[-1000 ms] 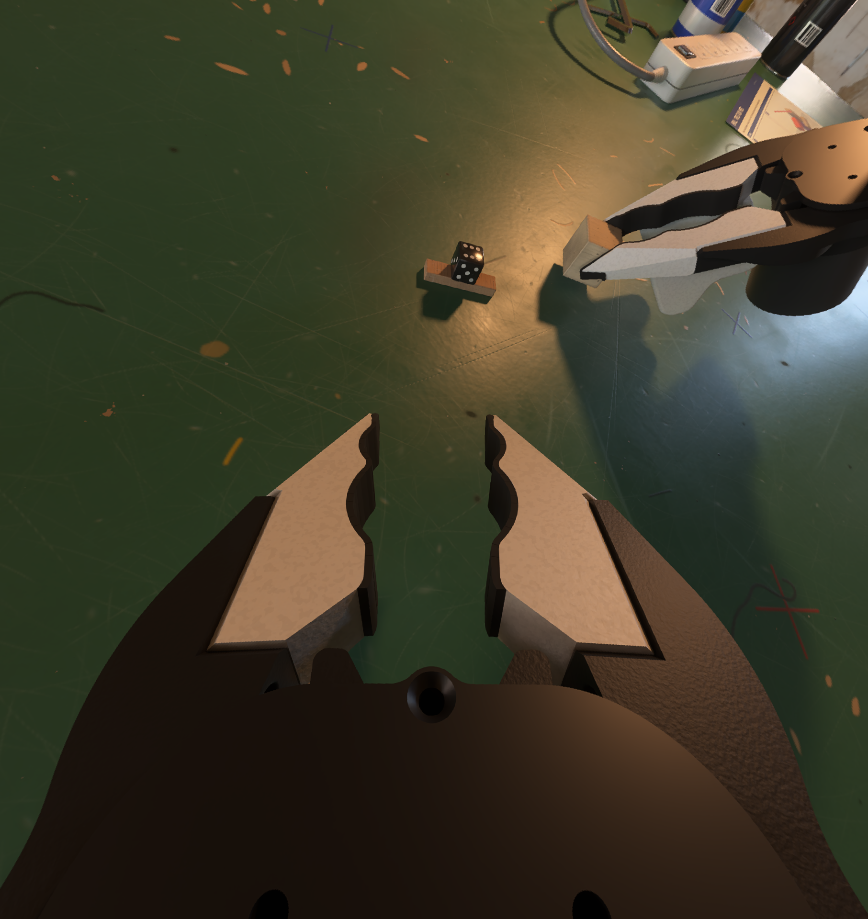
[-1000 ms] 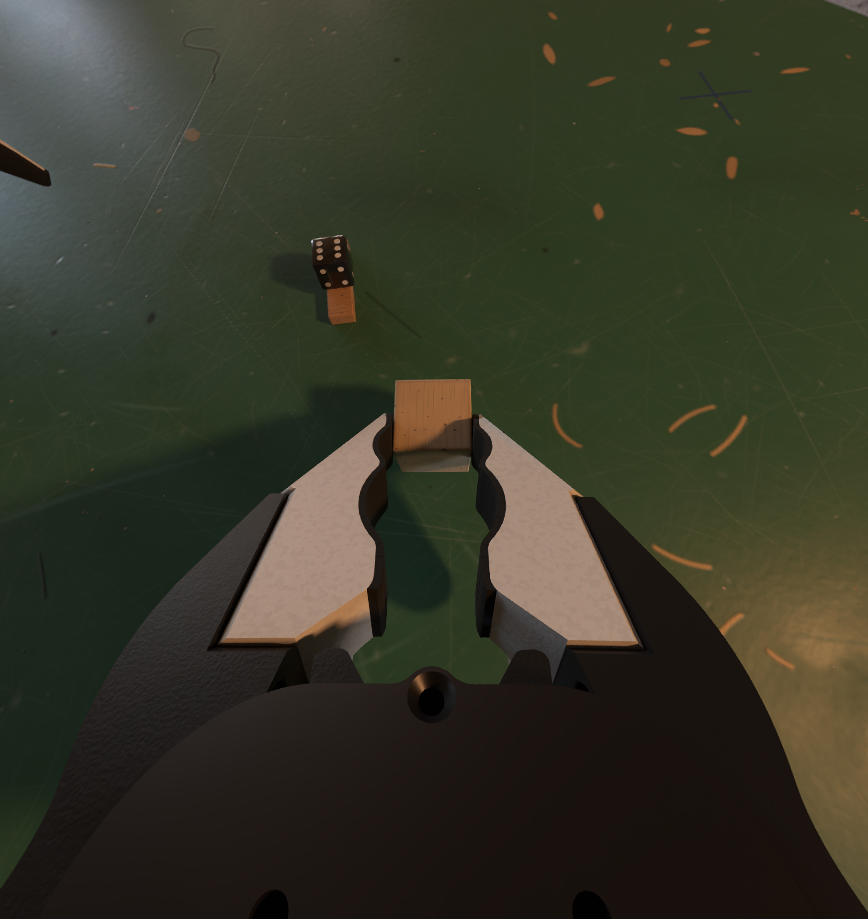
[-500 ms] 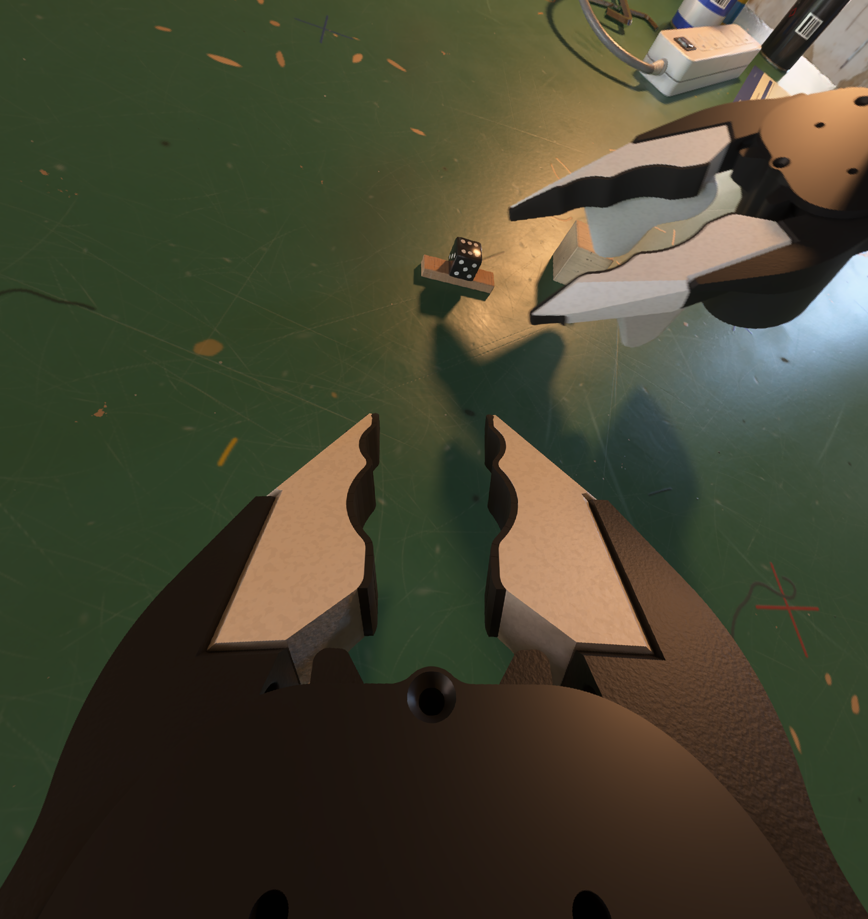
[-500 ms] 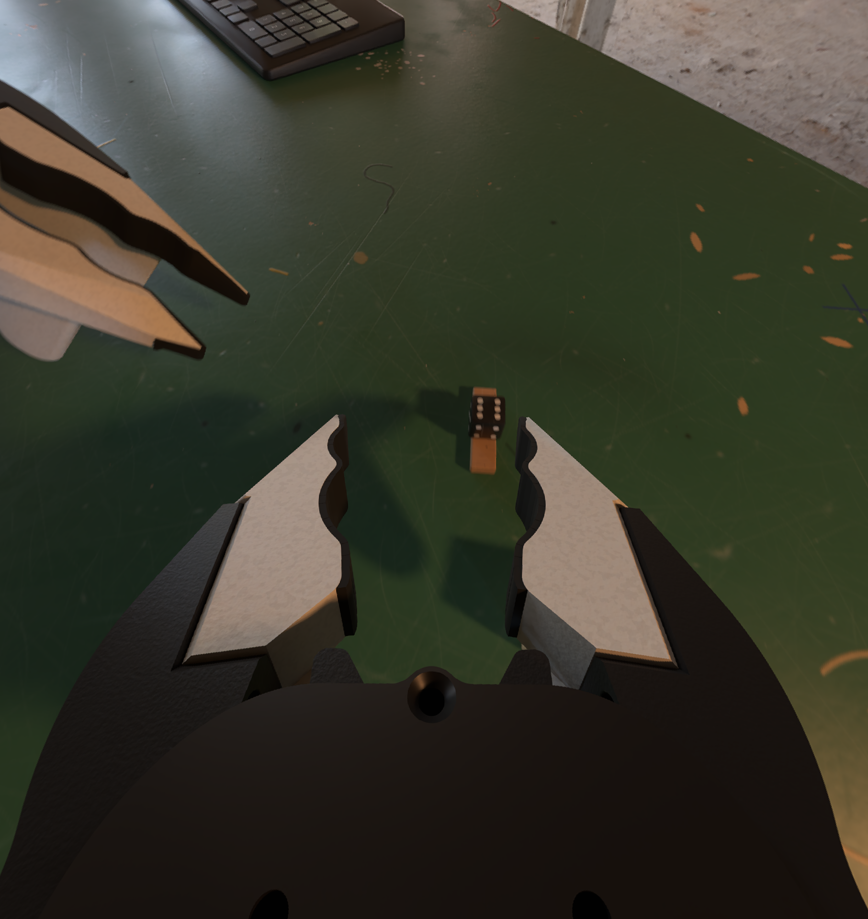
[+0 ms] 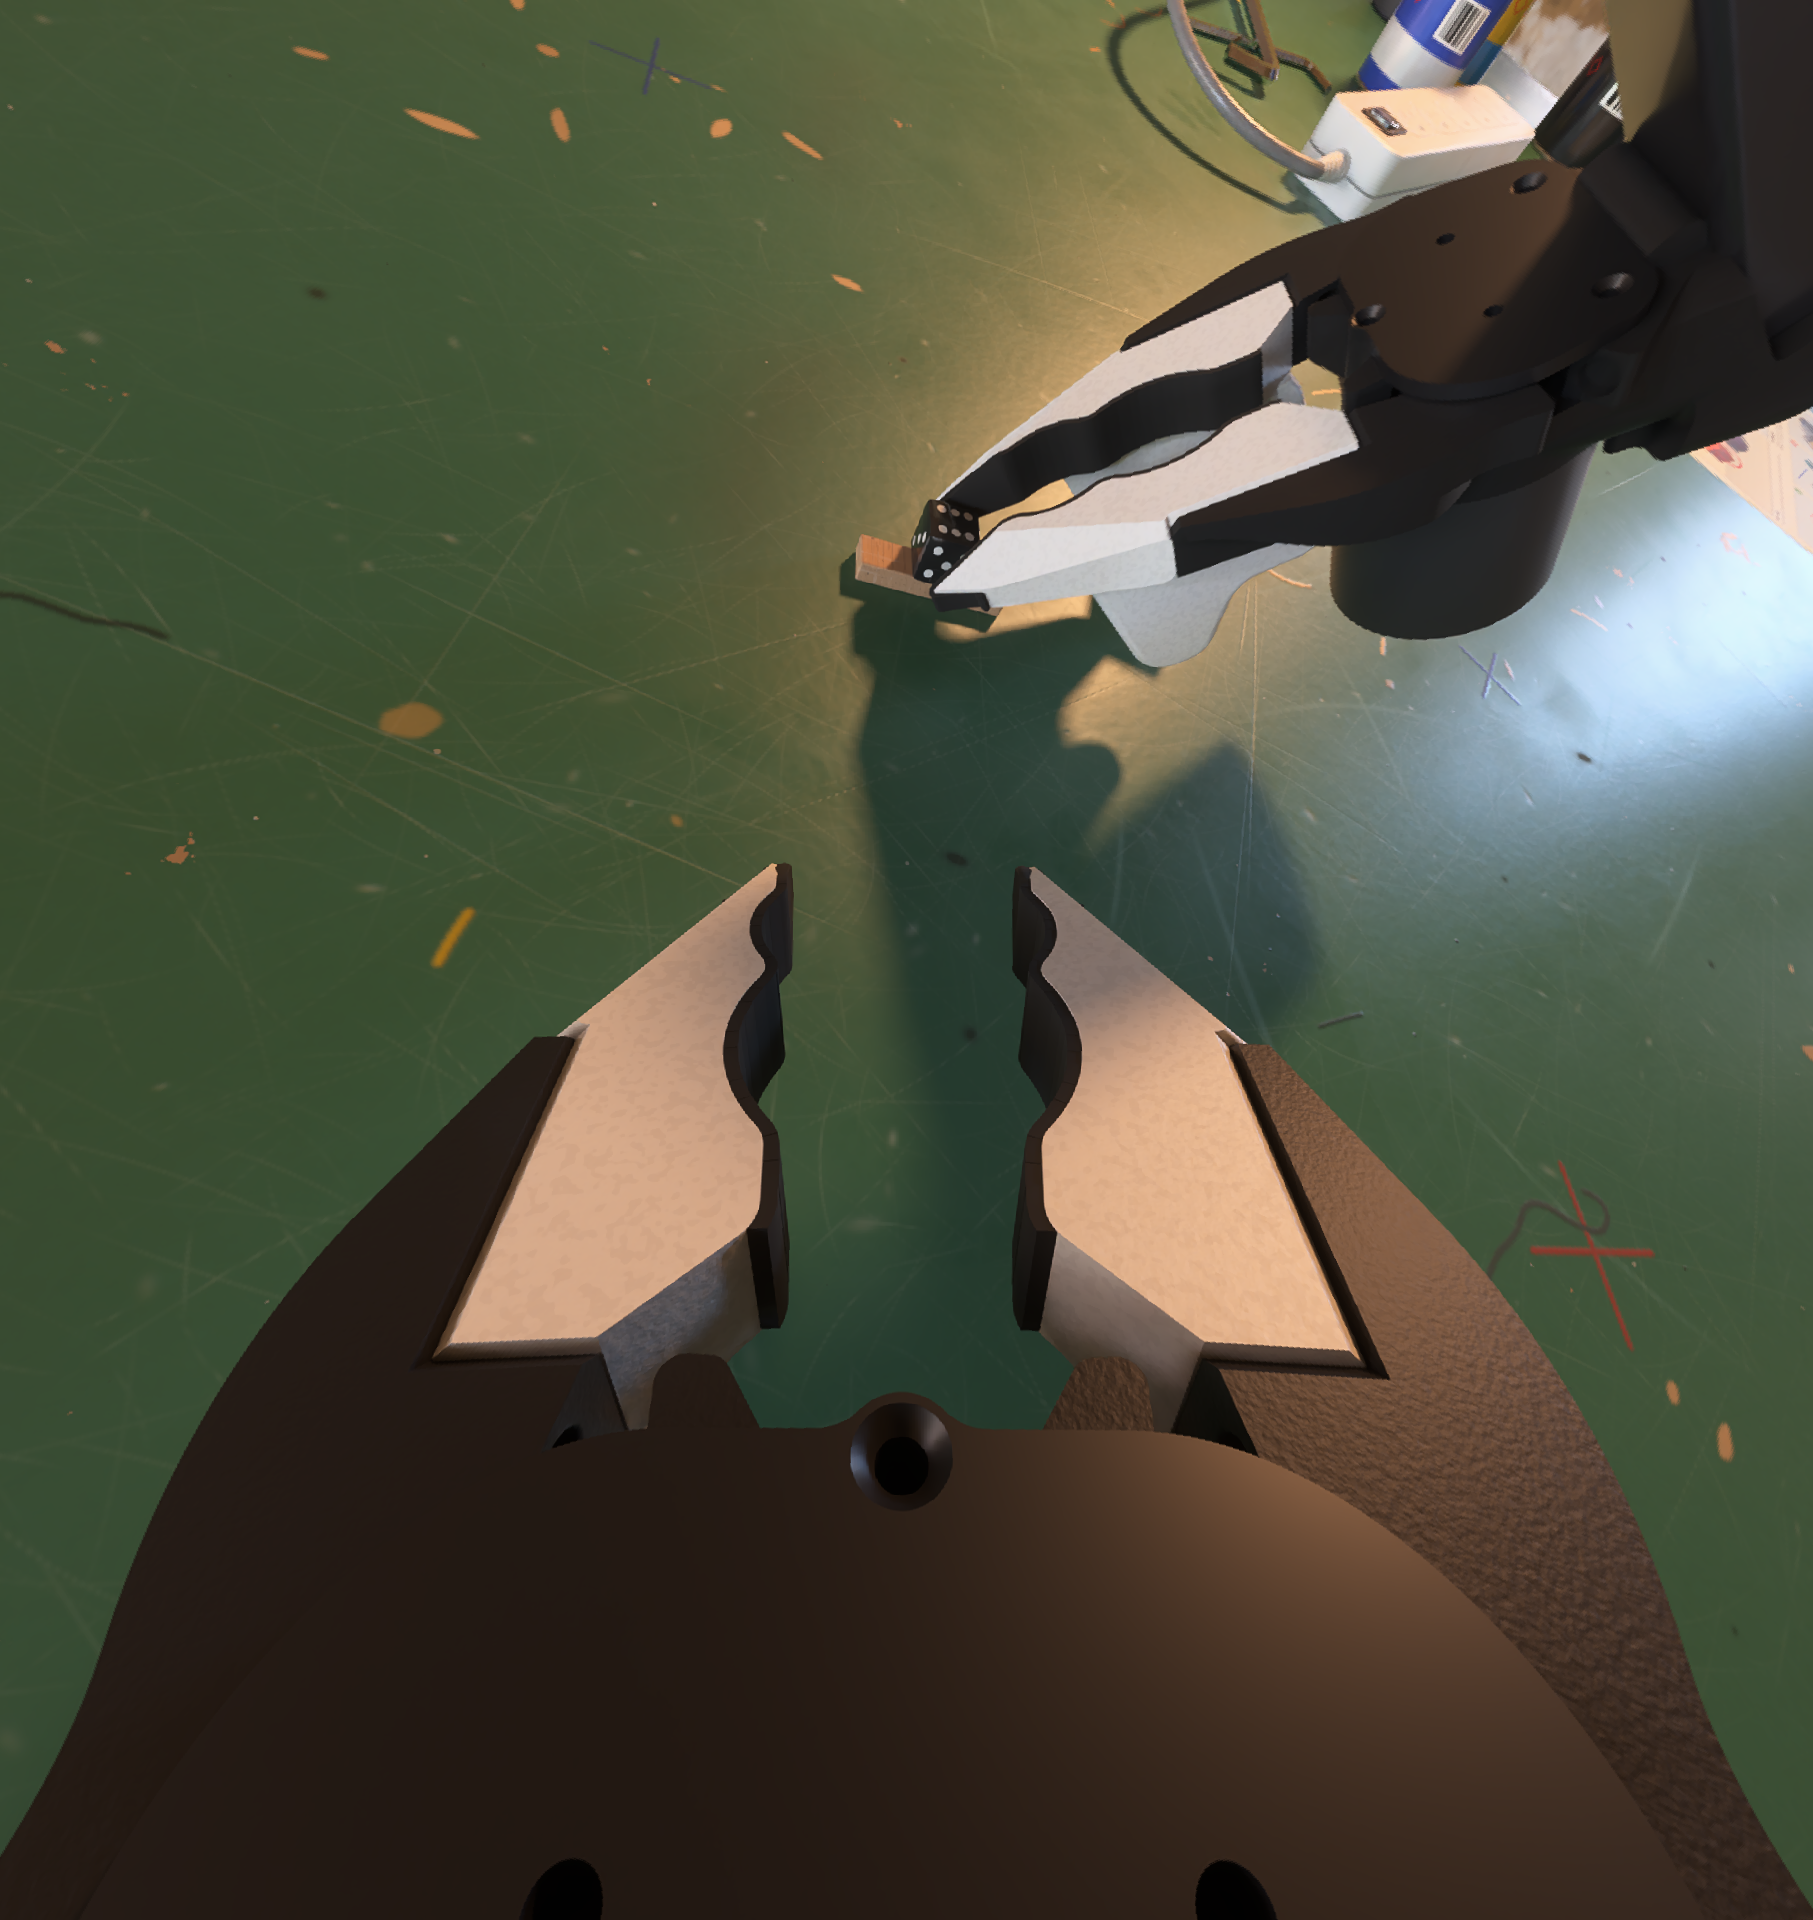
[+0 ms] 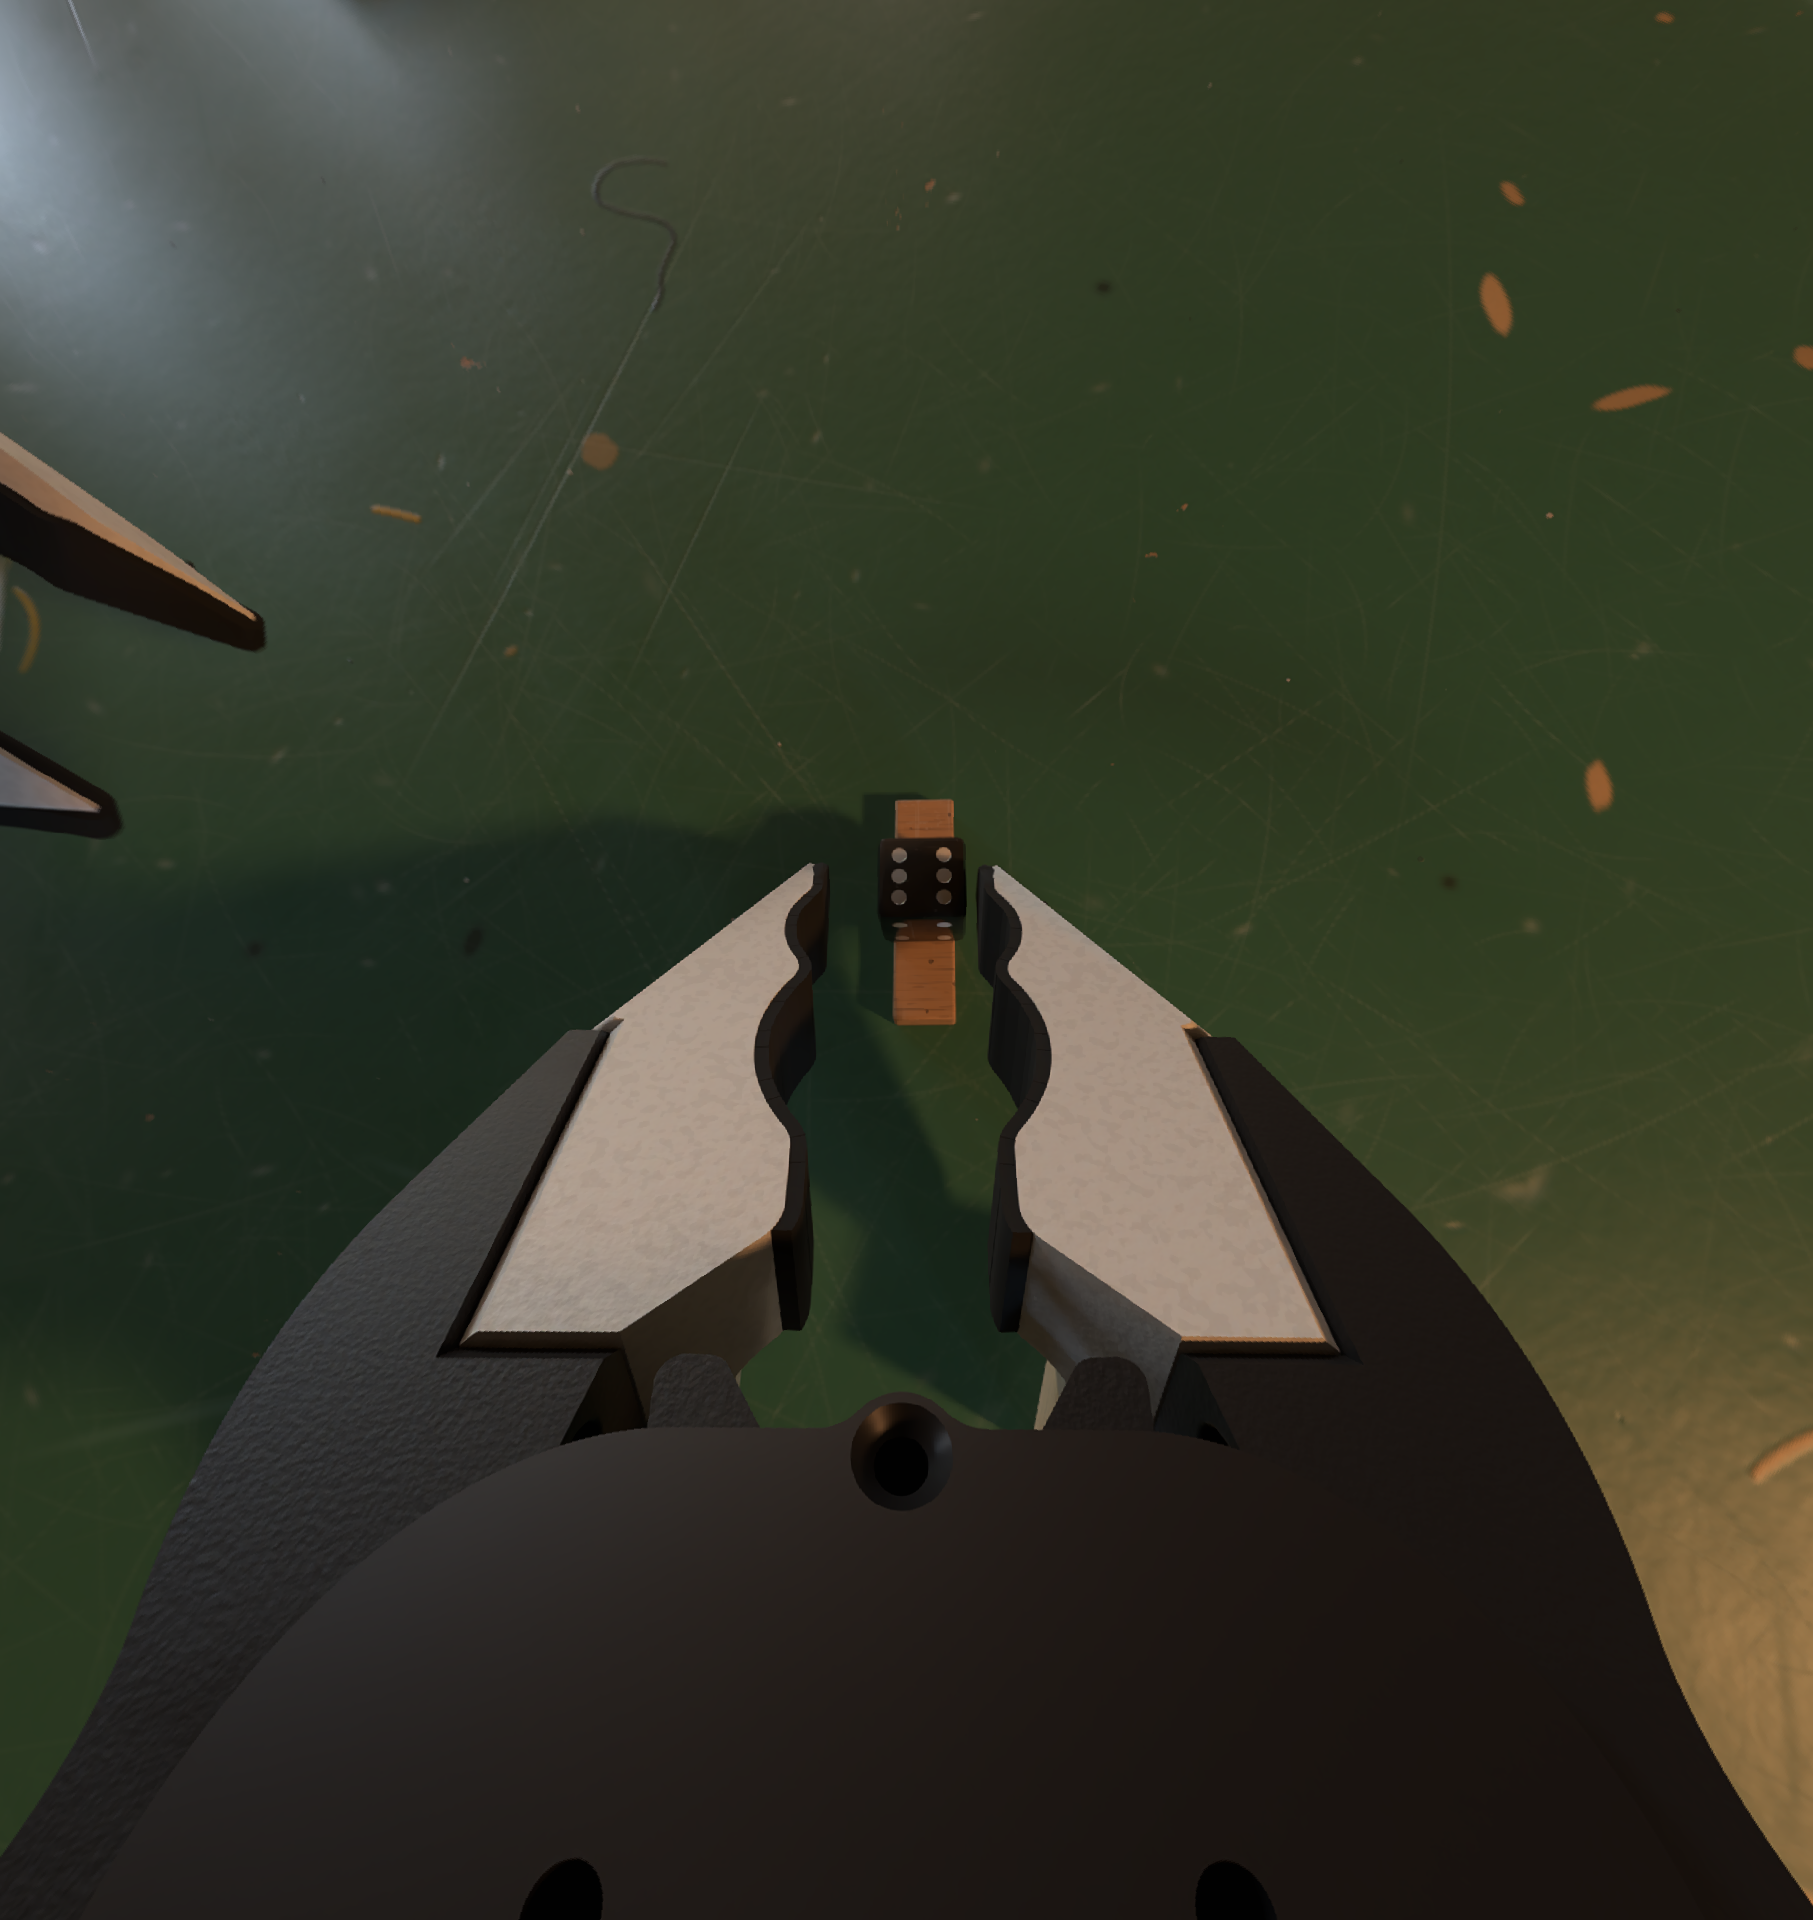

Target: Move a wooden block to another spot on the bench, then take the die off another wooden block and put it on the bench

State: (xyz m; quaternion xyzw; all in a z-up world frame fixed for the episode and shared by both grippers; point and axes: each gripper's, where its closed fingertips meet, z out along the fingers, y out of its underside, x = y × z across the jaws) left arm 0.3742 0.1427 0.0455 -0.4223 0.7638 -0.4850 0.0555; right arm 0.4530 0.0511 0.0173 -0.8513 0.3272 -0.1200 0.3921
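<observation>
A black die (image 6: 923, 883) with white pips sits on a thin flat wooden block (image 6: 924, 971) on the green bench (image 6: 1297, 623). My right gripper (image 6: 902, 878) is open, low over the block, with one fingertip on each side of the die and small gaps showing. The left wrist view shows the same from the side: the right gripper (image 5: 946, 553) straddles the die (image 5: 946, 532) on the block (image 5: 881, 561). My left gripper (image 5: 902, 883) is open and empty, held back above the bench. The other wooden block is hidden behind the right gripper.
A white power strip (image 5: 1421, 135) with a grey cable (image 5: 1224, 114), a blue-and-white bottle (image 5: 1442, 31) and a printed sheet (image 5: 1806, 488) lie at the far right. Wood chips and scratches dot the bench. The left gripper's fingers (image 6: 102, 582) show at the right wrist view's left edge.
My right gripper let go of the cube-shaped wooden block, swung over to the die, came down and narrowed its jaws around it. My left gripper has stayed put.
</observation>
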